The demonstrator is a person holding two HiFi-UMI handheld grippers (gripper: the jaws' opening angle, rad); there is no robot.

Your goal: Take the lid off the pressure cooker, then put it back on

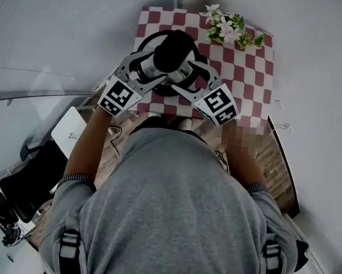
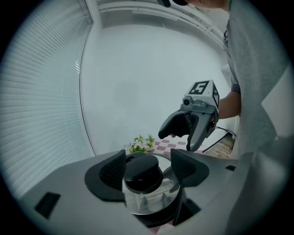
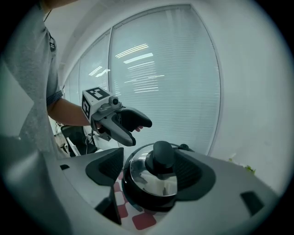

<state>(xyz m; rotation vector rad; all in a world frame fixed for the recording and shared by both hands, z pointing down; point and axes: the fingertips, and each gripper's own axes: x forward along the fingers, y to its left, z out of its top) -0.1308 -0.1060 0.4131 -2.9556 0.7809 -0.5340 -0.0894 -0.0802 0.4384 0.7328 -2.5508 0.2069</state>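
On the checkered table point(image 1: 253, 66), pressure cooker point(image 1: 145, 40) sits with lid point(image 3: 143, 180) on. Left gripper point(image 2: 148, 160) and right gripper point(image 3: 151, 160) both gape wide around the knob point(image 1: 173, 49), seemingly not touching. Pre-grasp step; next: clamp the knob, then lift.

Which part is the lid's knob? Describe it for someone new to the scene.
Look at the red-and-white checked table. The pressure cooker stands on it, near the flowers. The knob is the rounded black handle rising from the centre of its shiny steel lid.

Only the flowers point(image 1: 228, 29) stand near the pressure cooker point(image 1: 173, 50); the checkered table point(image 1: 250, 76) right of it lies open.
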